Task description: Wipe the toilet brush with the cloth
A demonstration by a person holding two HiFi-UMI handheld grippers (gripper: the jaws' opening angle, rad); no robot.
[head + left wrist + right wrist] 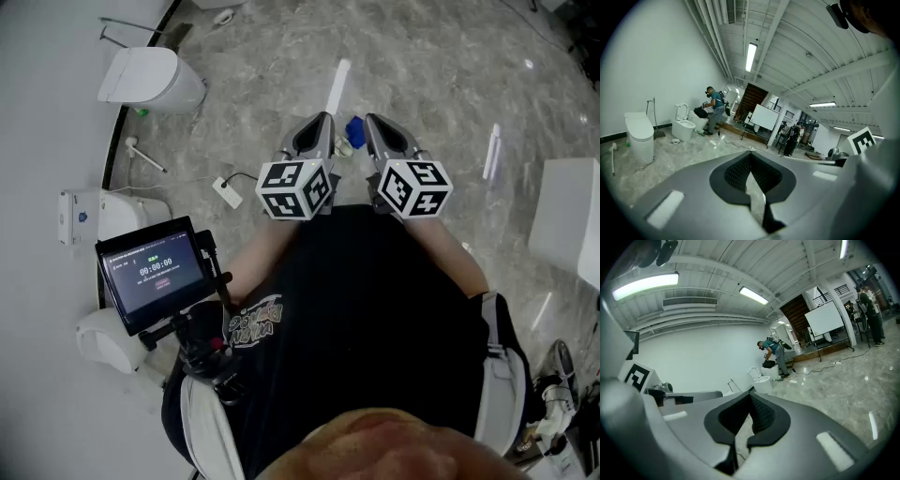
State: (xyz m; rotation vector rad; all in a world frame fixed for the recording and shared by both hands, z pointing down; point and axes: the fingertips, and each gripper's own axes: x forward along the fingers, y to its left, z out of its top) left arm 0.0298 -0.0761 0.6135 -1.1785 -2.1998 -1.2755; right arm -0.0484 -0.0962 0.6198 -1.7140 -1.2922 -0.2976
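Both grippers are held close to the person's body and point forward and down over the marble floor. My left gripper (322, 122) (750, 158) is shut with nothing between its jaws. My right gripper (373, 122) (751, 400) is shut and empty too. On the floor just beyond the two tips lies a small blue thing (354, 129), perhaps the cloth. A thin white-handled stick (146, 156) (612, 158), possibly the toilet brush, lies near the left wall beside a white toilet (150, 80) (639, 136). Neither gripper touches either one.
A white power strip (227, 192) with its cable lies on the floor left of the grippers. A recording monitor (155, 272) is mounted at the person's left. Far across the room a person (715, 110) (774, 352) bends over another toilet (684, 127) (763, 383). A whiteboard (764, 117) stands behind.
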